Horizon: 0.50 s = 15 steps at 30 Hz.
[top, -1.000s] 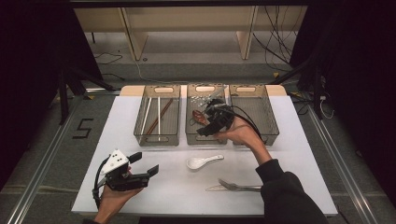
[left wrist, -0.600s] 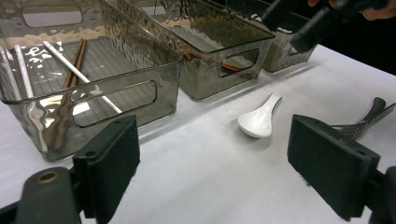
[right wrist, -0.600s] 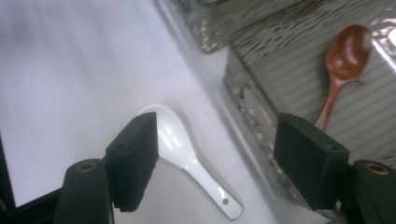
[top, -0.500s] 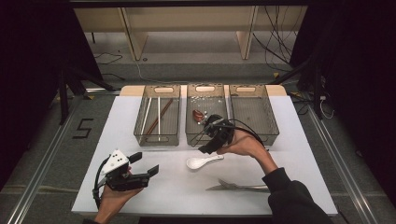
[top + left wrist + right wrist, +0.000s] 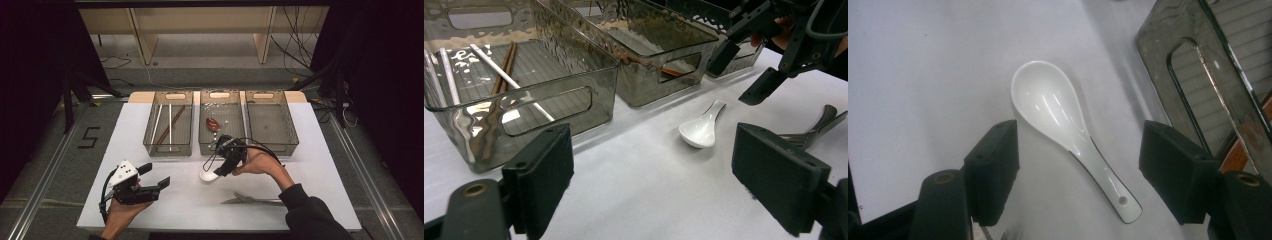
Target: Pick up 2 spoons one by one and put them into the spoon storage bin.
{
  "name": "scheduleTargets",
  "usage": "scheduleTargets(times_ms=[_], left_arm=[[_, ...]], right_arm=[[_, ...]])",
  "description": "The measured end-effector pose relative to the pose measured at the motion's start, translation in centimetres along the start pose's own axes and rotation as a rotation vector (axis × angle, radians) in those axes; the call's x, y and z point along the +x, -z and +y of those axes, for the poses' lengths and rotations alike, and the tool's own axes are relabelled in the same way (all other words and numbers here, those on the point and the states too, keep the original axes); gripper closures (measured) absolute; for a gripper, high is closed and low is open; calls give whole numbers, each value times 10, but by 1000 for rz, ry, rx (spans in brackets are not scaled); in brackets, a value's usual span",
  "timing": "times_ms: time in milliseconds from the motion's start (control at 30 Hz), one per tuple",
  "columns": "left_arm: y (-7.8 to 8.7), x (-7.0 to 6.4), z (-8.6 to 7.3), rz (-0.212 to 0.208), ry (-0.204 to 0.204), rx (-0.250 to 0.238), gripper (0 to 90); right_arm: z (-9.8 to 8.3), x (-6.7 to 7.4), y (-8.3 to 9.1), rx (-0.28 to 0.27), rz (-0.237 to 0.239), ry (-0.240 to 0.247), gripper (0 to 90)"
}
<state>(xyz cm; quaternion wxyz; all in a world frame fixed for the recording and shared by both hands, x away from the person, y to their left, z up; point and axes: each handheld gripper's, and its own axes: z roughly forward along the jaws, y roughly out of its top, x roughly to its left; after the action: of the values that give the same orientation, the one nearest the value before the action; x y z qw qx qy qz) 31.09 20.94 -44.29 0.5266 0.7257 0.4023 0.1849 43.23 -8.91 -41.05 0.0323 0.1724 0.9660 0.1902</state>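
A white ceramic spoon (image 5: 208,175) (image 5: 701,131) (image 5: 1048,107) lies on the white table just in front of the middle tray. My right gripper (image 5: 218,169) (image 5: 1080,170) (image 5: 744,75) hangs low over it, open. The spoon's handle lies between the pads without touching them, and the bowl reaches out ahead of them. These jaws have just been closing slightly. My left gripper (image 5: 156,175) (image 5: 659,185) is held open and empty near the table's front left, pointing toward the spoon.
Three clear grey trays stand at the back: the left tray (image 5: 167,150) holds chopsticks (image 5: 170,125), the middle tray (image 5: 202,127) a brown spoon (image 5: 212,123), and the right tray (image 5: 272,147) looks bare. A metal utensil (image 5: 250,200) (image 5: 819,130) lies near the front edge.
My right gripper has come down and toward the front from above the middle tray to just over the white spoon. The left gripper has stayed still.
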Motion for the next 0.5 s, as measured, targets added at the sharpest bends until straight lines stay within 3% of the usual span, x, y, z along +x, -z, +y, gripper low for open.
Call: scheduleTargets(times_ms=[233,267,500], left_arm=[[0,0,0,1,0,-1,166],[0,0,0,1,0,-1,166],[0,0,0,1,0,-1,166]], right_arm=[[-2,-1,-11,13,4,6,305],[-3,-1,-14,17,1,26,299],[-5,-1,-28,81,-20,39,313]])
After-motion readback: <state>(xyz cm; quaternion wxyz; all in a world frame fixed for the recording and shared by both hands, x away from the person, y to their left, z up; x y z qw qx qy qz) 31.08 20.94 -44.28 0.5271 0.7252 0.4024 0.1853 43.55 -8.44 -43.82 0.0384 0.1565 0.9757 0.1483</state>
